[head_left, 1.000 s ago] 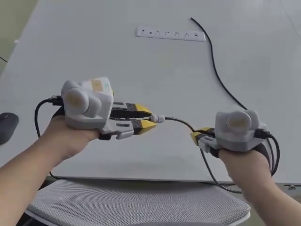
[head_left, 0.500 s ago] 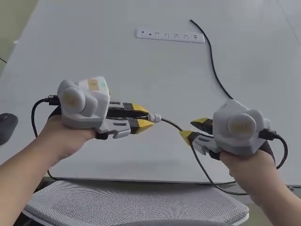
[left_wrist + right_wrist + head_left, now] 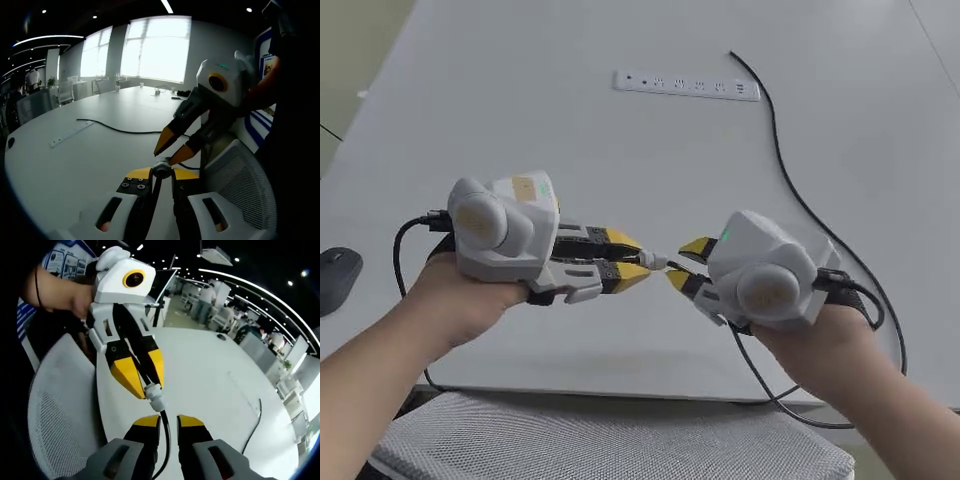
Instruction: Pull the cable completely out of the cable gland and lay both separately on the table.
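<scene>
My left gripper [image 3: 642, 260] points right above the table's near edge, shut on the small grey cable gland [image 3: 655, 262]. The gland [image 3: 161, 169] sits pinched at its jaw tips, and it shows again [image 3: 154, 392] in the right gripper view under the left gripper [image 3: 150, 387]. A thin black cable [image 3: 752, 358] leaves the gland and hangs down past the table edge. My right gripper [image 3: 686, 265] faces left with its jaws open, one on each side of the cable just beside the gland. In its own view the cable [image 3: 165, 432] runs between the jaws of the right gripper [image 3: 169, 421].
A white power strip [image 3: 687, 85] lies at the far side of the grey table [image 3: 520, 120], its black lead [image 3: 790, 170] running down the right side. A dark mouse [image 3: 335, 272] sits at the left edge. A mesh chair seat [image 3: 620, 445] is below the table edge.
The right gripper has moved left along the cable and now stands right beside the gland with its jaws open. The left gripper has kept its hold and barely moved.
</scene>
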